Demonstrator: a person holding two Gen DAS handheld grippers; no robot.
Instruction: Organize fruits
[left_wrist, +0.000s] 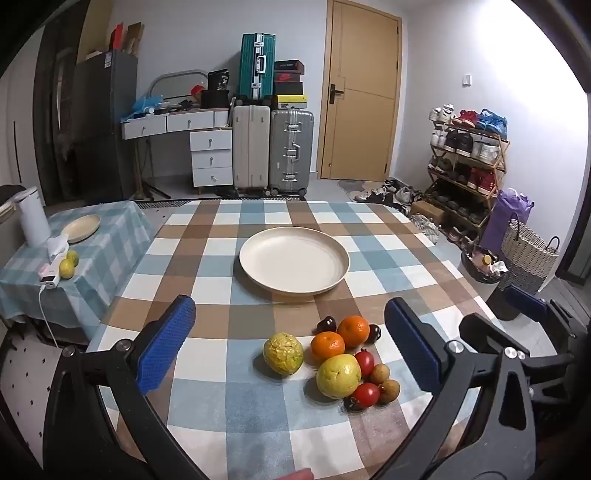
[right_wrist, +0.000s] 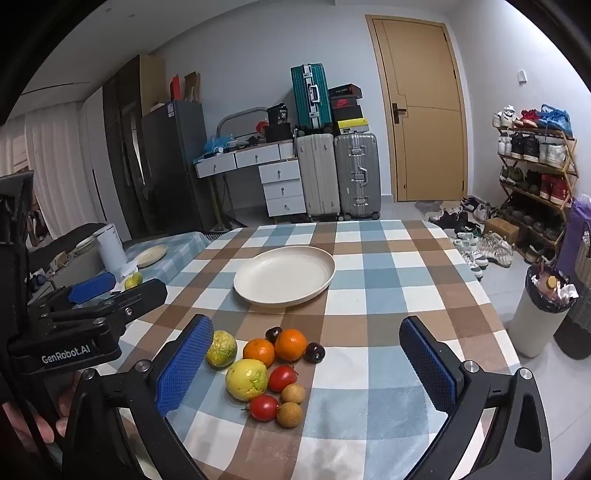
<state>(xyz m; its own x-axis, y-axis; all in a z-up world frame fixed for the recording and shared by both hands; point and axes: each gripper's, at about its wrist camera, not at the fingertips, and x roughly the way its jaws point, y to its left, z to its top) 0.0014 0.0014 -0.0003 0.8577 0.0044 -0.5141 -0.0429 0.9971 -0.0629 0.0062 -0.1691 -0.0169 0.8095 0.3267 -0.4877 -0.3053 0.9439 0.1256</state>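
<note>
Both the left hand-held gripper (left_wrist: 288, 334) and right hand-held gripper (right_wrist: 306, 356) hang wide open, holding nothing. The fruits (right_wrist: 264, 369) sit clustered on the checked bench (right_wrist: 369, 295), just nearer than the cream plate (right_wrist: 284, 277).

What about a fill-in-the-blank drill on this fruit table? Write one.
1. The cream plate holds ____ fruit.
2. Count of oranges in the pile: ____.
3. The left gripper and right gripper both have jaws ____.
4. The checkered tablecloth is blue, white and ____.

Missing: no; two; open; brown
</note>
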